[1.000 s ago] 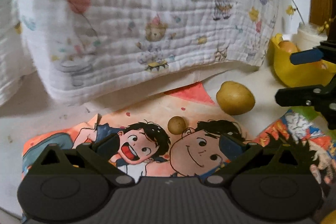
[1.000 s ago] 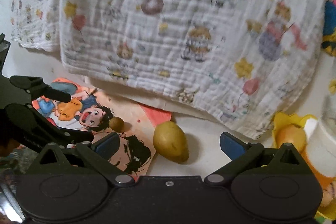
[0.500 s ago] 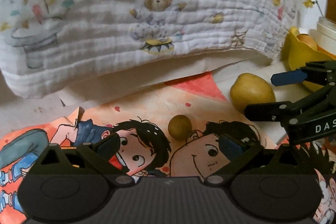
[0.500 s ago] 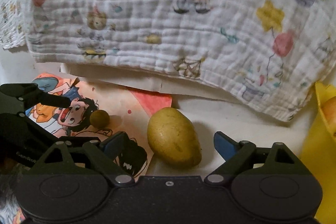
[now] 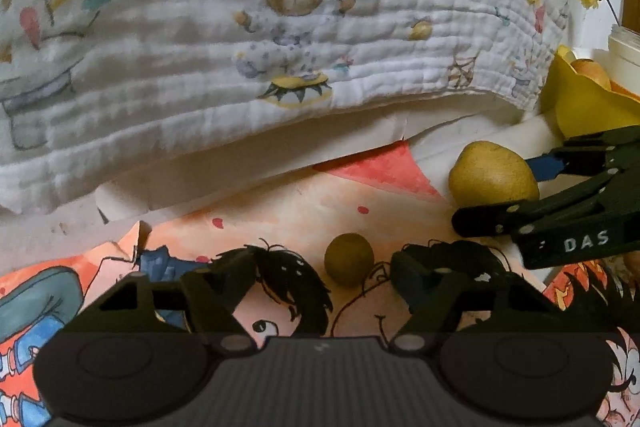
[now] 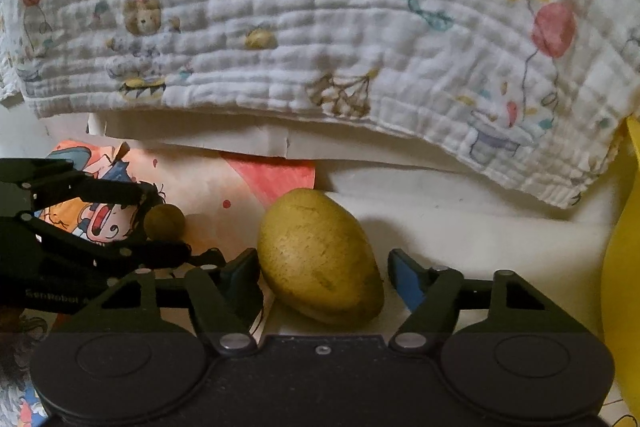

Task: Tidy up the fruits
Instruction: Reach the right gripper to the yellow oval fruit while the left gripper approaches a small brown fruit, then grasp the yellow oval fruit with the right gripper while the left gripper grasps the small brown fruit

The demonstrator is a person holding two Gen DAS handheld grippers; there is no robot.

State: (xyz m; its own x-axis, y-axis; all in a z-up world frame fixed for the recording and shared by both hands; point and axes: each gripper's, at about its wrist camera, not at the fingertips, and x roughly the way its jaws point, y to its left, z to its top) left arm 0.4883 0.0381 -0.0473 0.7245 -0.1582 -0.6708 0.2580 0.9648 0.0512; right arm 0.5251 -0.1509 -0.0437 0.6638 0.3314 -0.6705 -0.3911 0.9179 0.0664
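Observation:
A small round brown-green fruit (image 5: 349, 259) lies on a cartoon picture sheet (image 5: 280, 219). My left gripper (image 5: 324, 267) has a finger on each side of it, with a gap on both sides, and its jaws are closing. A large yellow-green oval fruit (image 6: 320, 259) rests on the white surface just right of the sheet. My right gripper (image 6: 324, 271) straddles it. Its jaws are closing too, the left finger close against the fruit and the blue right pad (image 6: 404, 275) still a little apart from it. Each gripper also shows in the other's view.
A white printed blanket (image 5: 280, 27) hangs over the back of the scene. At the right stands a yellow bowl (image 5: 580, 107) holding an orange fruit (image 5: 592, 71), with a white jar (image 5: 624, 47) behind it. More picture sheets lie at the lower right.
Both grippers have come forward and down onto their fruits. Their jaws have narrowed from wide open to a partial gap around the small fruit and the large fruit.

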